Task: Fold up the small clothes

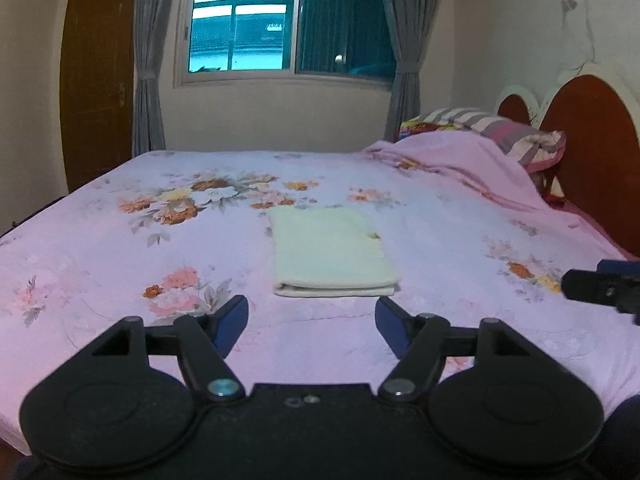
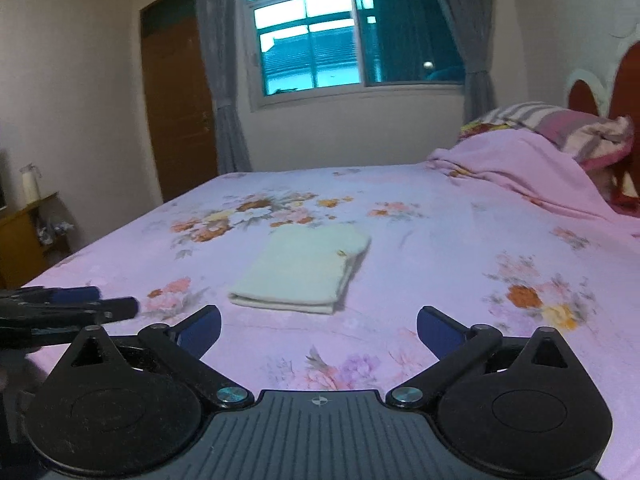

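A small pale cream garment (image 1: pixel 330 252) lies folded into a flat rectangle on the pink floral bed sheet (image 1: pixel 120 248). It also shows in the right wrist view (image 2: pixel 304 266). My left gripper (image 1: pixel 312 322) is open and empty, just in front of the garment's near edge and above the sheet. My right gripper (image 2: pixel 318 330) is open and empty, in front of the garment and to its right. The right gripper's tip shows at the right edge of the left wrist view (image 1: pixel 600 286). The left gripper's fingers (image 2: pixel 100 302) show at the left of the right wrist view.
A bunched pink blanket (image 1: pixel 472 160) and striped pillows (image 1: pixel 516 132) lie at the head of the bed by the red headboard (image 1: pixel 592 140). A window with grey curtains (image 1: pixel 280 28) and a brown door (image 1: pixel 96 80) are beyond the bed. A wooden side table (image 2: pixel 24 236) stands left.
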The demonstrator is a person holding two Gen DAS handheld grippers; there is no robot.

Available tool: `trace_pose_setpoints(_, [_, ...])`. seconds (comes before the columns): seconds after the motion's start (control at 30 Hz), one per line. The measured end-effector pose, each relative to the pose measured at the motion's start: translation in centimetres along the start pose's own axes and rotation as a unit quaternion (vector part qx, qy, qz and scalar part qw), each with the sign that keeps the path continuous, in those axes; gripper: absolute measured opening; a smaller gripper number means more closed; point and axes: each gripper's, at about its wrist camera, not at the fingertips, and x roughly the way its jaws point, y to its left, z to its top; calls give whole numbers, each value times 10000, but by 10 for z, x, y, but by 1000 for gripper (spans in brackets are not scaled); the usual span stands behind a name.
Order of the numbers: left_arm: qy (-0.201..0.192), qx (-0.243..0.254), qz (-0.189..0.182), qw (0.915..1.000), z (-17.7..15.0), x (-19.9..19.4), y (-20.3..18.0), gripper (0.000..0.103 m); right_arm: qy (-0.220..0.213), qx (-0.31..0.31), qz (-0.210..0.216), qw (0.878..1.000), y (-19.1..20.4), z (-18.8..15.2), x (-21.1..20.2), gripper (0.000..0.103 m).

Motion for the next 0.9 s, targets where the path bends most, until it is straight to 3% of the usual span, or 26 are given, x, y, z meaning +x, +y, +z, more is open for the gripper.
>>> trace_pose_setpoints(0.07, [76, -69, -207, 9997, 2, -4, 0, 70, -76, 76, -134, 9999, 0, -4, -4, 103])
trace_pose_setpoints(0.2, [7, -16, -175, 9998, 5, -10, -5, 70, -107, 42, -336, 9994, 4, -5, -8, 103])
trace_pose_setpoints(0.9, [-152, -104, -219, 9996, 5, -20, -2, 71, -227, -12, -335, 9992, -2, 4, -13, 103])
